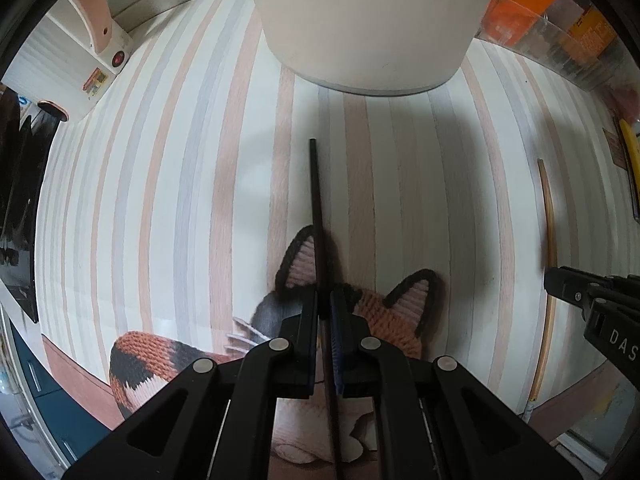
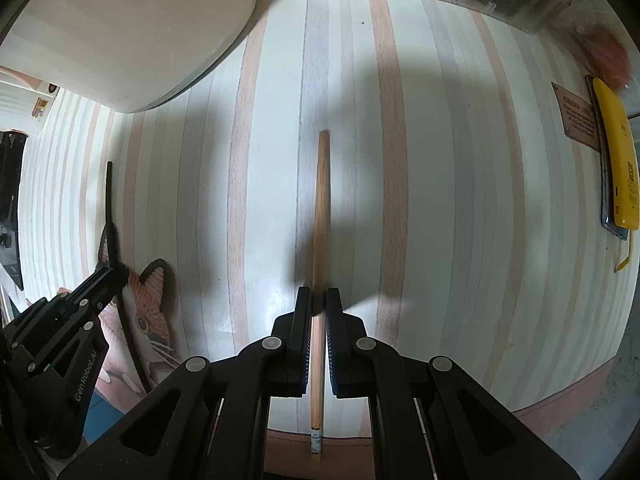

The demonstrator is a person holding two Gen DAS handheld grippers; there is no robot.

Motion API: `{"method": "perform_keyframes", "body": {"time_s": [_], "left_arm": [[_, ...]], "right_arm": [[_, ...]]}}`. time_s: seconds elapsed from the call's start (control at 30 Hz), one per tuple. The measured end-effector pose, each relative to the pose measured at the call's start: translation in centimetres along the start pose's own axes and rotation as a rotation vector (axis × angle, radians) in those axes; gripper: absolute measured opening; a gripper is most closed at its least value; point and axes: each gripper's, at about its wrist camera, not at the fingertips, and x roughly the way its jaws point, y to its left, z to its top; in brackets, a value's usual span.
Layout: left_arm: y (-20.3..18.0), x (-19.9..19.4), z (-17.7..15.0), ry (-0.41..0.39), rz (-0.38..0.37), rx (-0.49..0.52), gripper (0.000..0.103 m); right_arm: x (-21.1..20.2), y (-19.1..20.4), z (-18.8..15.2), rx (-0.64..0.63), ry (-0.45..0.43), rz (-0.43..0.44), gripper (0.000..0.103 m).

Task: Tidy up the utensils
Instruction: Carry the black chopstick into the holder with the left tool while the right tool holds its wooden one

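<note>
I am working 2 handheld tools over a striped table (image 2: 440, 200), both pointing straight down. My left tool (image 1: 325, 308) is clamped on a black chopstick (image 1: 316, 200) lying across a knitted cat-shaped mat (image 1: 400, 312). My right tool (image 2: 319, 304) is clamped on a wooden chopstick (image 2: 322, 200) lying on the bare cloth, well apart from the black one. A large cream container (image 1: 360, 20) stands beyond both. I judge this the pick-up step; next I likely need to lift each stick clear and carry it toward the container without letting it swivel in the pads
</note>
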Motion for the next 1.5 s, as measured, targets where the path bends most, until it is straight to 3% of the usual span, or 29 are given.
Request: {"method": "perform_keyframes", "body": {"time_s": [0.17,0.6,0.97,1.5], "left_arm": [[0.9,-1.0,-0.4,-0.041,0.015,-0.045,0.003],[2.8,-9.8,-1.7,-0.272,0.015,-0.094,0.003],[3.5,-14.1,-2.3,-0.397,0.003,-0.127,0.002],[4.3,-19.8,-2.1,-0.529,-0.052,-0.147,0.000]], "right_arm": [[-0.6,-0.8,-0.4,0.051,-0.054,0.036,0.007],[-9.4,-1.0,-2.0,0.047,-0.363,0.042,0.007],[-14.5,-1.1,-1.9,0.076,-0.495,0.099,0.007],[-19.3,-1.7,-0.7,0.108,-0.601,0.174,0.007]]}}
